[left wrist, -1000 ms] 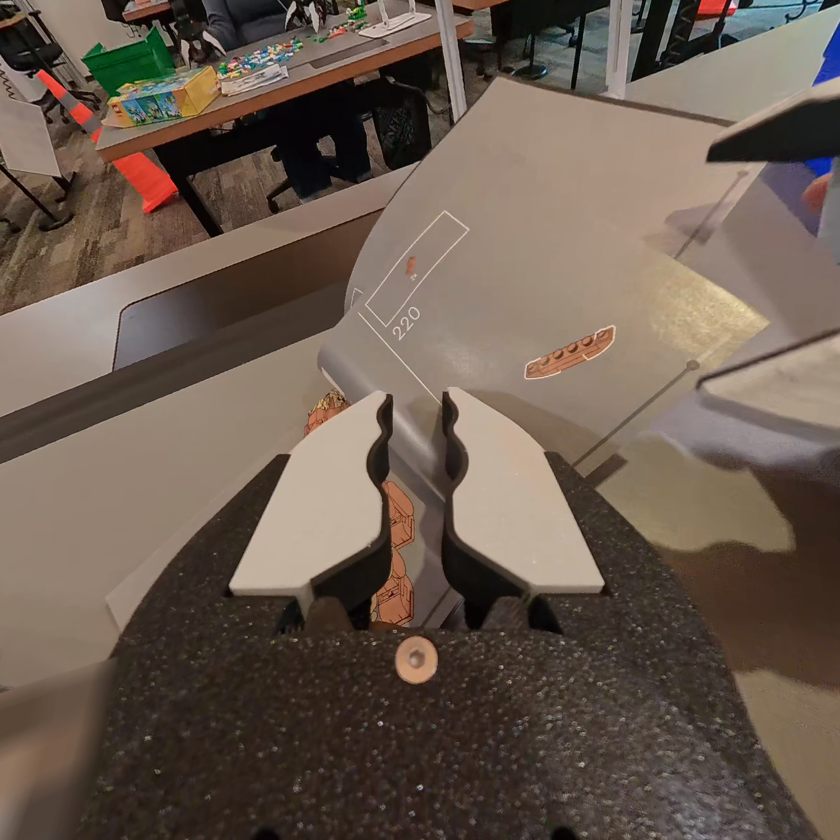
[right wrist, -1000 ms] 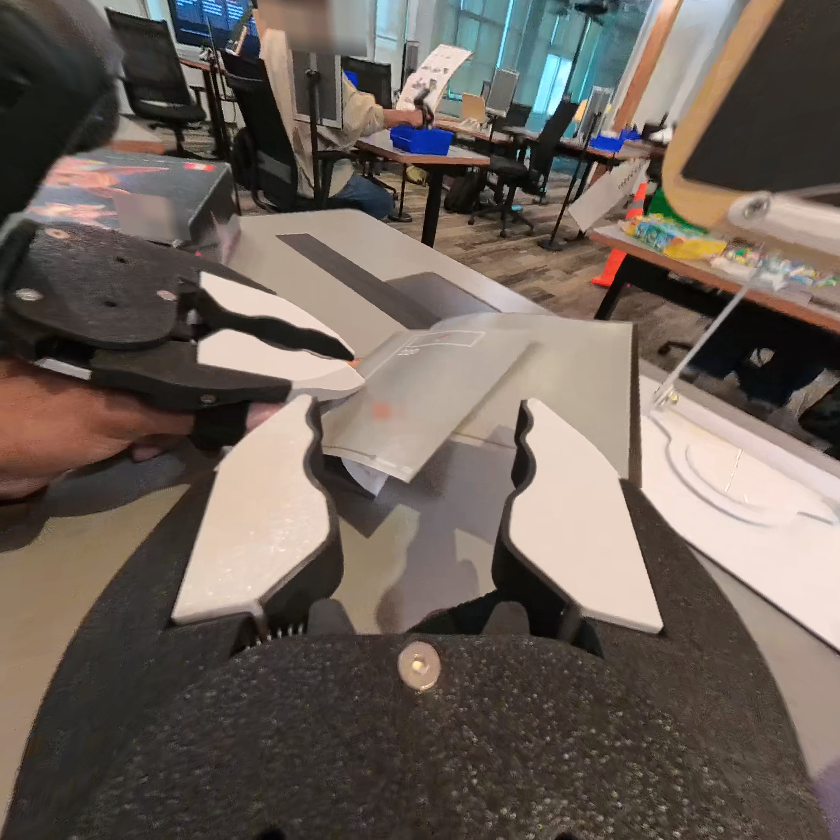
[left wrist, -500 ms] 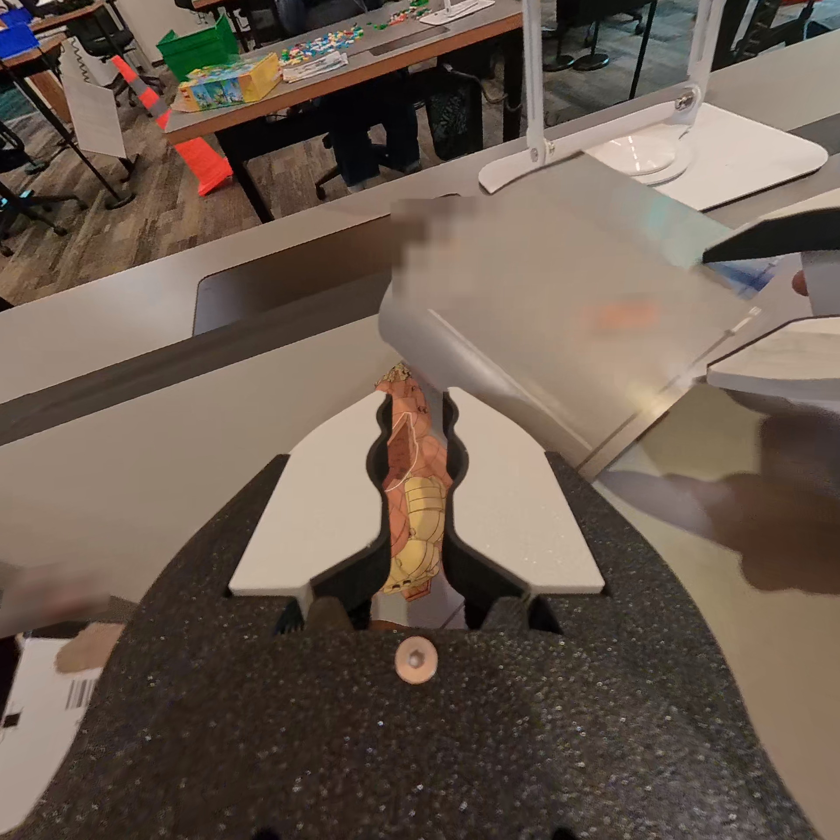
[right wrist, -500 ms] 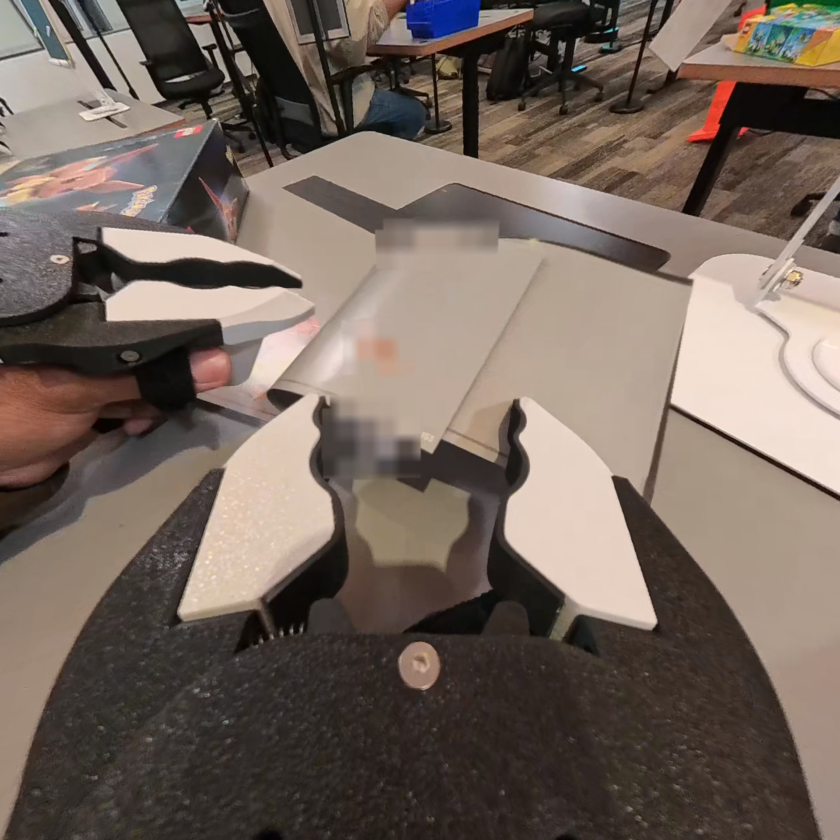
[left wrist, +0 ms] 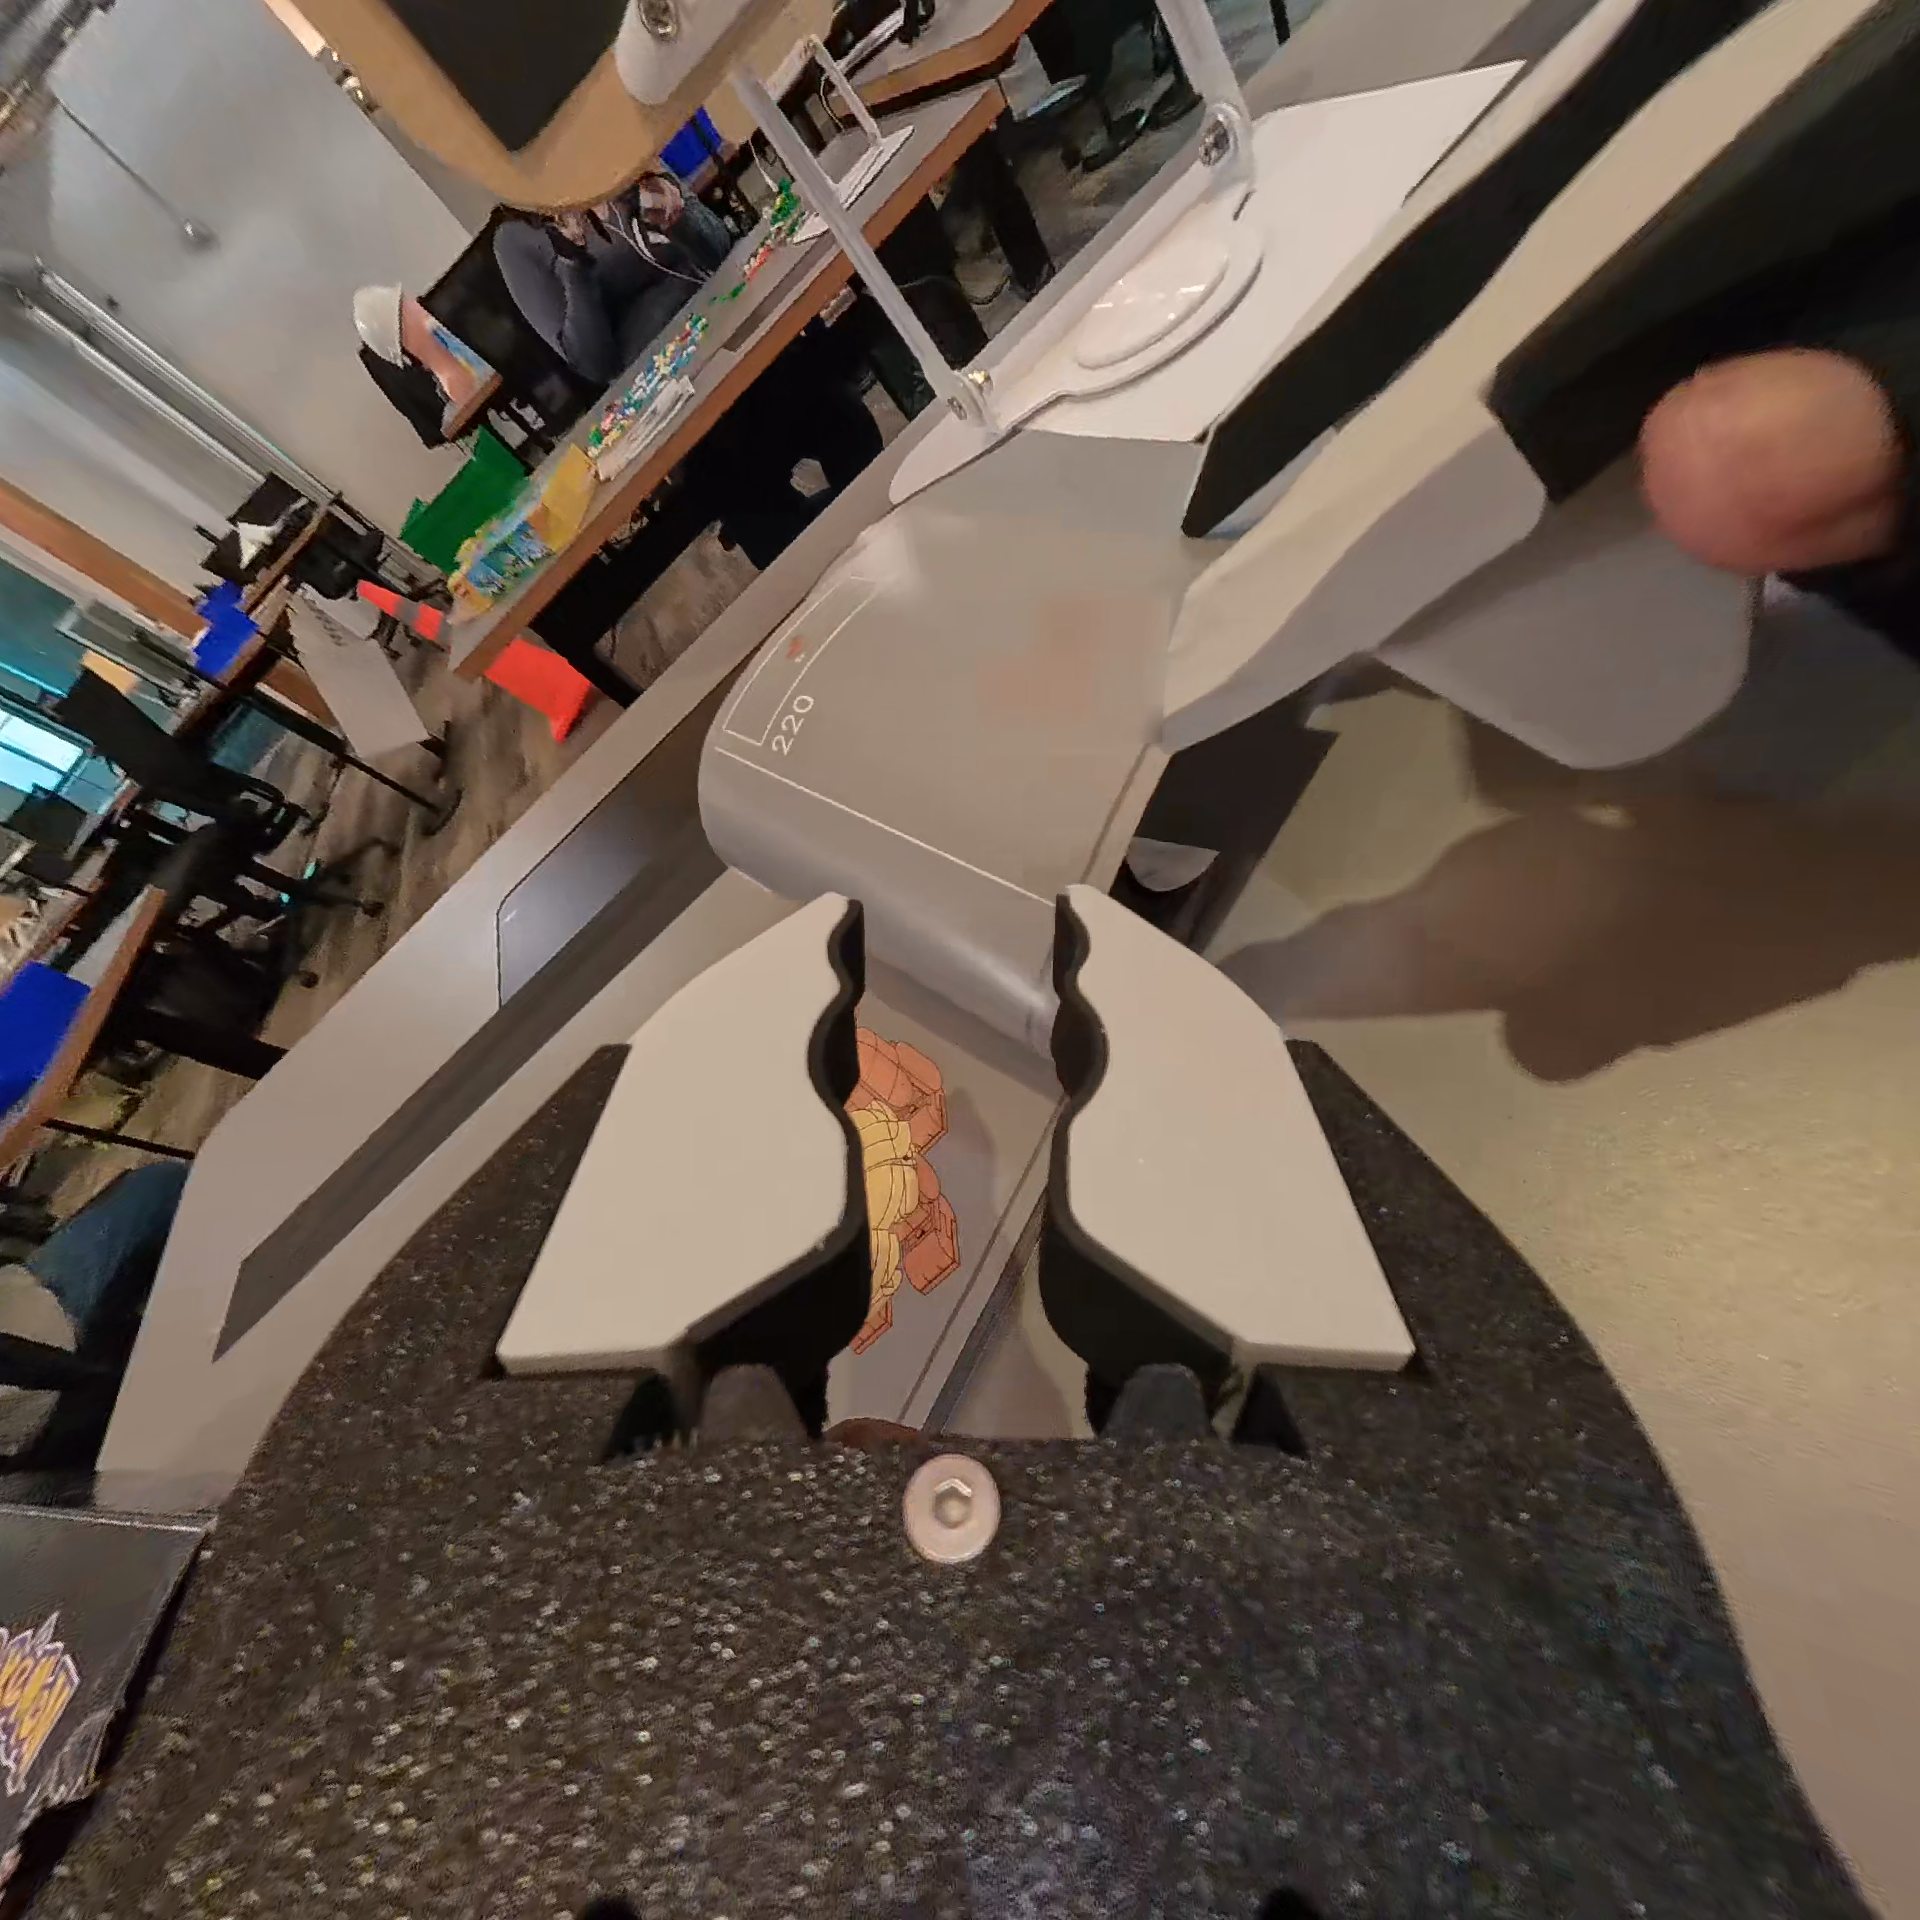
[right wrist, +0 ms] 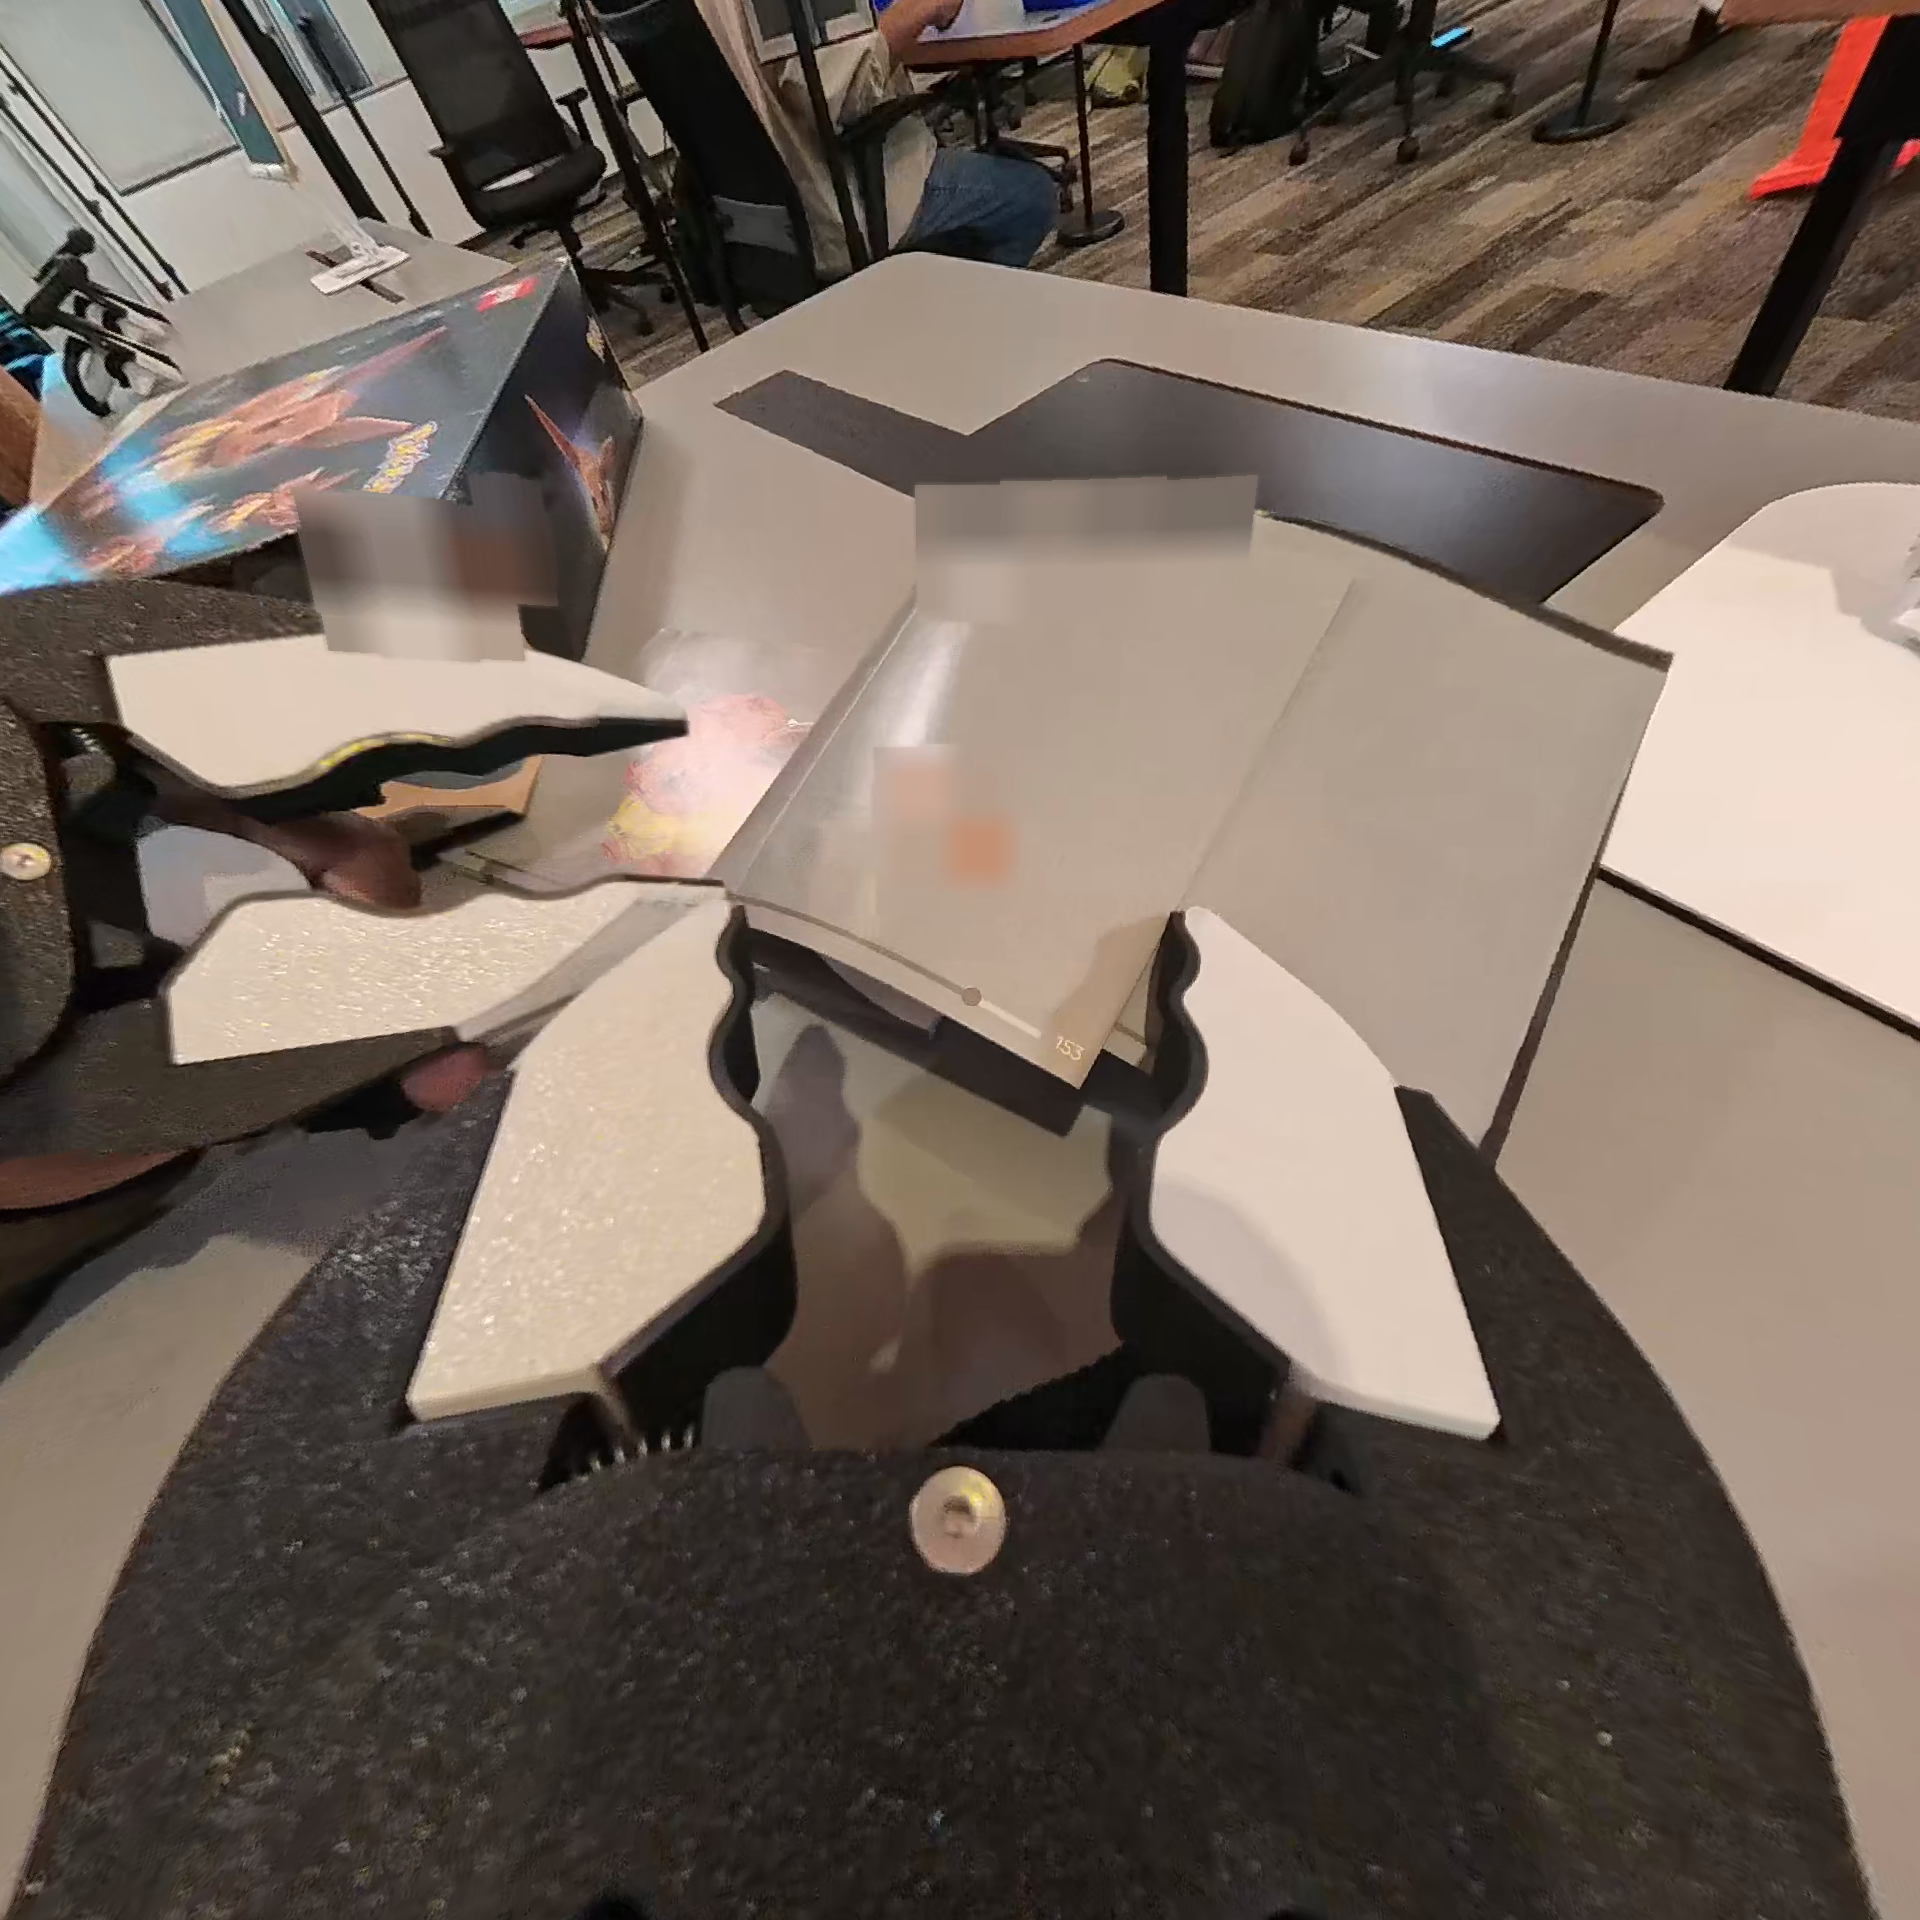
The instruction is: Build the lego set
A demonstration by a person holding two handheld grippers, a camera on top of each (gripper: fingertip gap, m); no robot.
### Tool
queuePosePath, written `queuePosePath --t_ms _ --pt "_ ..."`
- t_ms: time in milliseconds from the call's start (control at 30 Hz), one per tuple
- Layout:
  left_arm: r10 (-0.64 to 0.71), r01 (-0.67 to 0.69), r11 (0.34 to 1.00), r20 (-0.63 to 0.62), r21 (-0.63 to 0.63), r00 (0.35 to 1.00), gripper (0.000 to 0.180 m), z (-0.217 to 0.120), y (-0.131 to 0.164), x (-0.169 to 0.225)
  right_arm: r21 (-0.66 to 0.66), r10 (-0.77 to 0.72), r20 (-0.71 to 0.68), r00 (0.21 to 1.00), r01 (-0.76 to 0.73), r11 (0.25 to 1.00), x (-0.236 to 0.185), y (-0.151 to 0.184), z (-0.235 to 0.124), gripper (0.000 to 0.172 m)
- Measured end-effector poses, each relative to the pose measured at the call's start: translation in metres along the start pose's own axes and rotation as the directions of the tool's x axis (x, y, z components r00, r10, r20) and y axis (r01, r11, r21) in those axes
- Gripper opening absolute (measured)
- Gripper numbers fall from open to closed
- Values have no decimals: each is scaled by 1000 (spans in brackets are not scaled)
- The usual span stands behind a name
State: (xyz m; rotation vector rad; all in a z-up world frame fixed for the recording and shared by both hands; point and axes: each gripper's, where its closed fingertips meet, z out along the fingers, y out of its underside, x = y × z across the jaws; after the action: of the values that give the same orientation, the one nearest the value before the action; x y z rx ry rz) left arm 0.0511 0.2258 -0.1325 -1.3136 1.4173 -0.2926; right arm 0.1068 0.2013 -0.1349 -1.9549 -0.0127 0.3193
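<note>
An open grey booklet (right wrist: 1039, 790) lies on the grey table (right wrist: 1714, 1195), and one of its pages (left wrist: 935, 748) is lifted and curls over in an arch above the spread. The page beneath the arch carries an orange and yellow printed figure (left wrist: 899, 1164).

The left gripper (left wrist: 958, 925) points along the booklet with its fingers (left wrist: 727, 1143) a moderate way apart. The foot of the curled page runs down between the tips; its fold lies close against the inner edge of the right-hand finger, though whether it truly touches there is hard to judge, and a clear gap shows at the other finger. Nothing is pinched.

The right gripper (right wrist: 956, 935) faces the booklet's near edge with its fingers (right wrist: 1299, 1226) spread wide. The lifted page's bottom edge hangs over the space between the tips, and neither pad presses on it. In the left wrist view this gripper shows at the upper right, one finger above the page's outer edge and one below it.

Left of the booklet stands a dark printed box (right wrist: 343, 447). To the right lies a white flat base (right wrist: 1787, 790) with a thin stand (left wrist: 862, 270) rising from it. Beyond the table are other desks, office chairs, seated people and an orange cone (left wrist: 530, 675) on the floor.
</note>
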Motion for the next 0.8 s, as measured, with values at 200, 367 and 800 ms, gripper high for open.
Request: queuePosePath --t_ms 200,367,800 --pt "43 -44 998 43 33 998 35 -3 -6 -4 -8 -76 -29 997 75 997 -4 1 0 77" --pt "126 -129 990 42 62 991 35 -5 -13 3 -19 -117 -35 993 116 993 -8 3 1 77" --pt "177 -177 984 98 -6 979 20 -2 -3 -3 -20 -125 -35 992 124 992 -9 3 1 77"
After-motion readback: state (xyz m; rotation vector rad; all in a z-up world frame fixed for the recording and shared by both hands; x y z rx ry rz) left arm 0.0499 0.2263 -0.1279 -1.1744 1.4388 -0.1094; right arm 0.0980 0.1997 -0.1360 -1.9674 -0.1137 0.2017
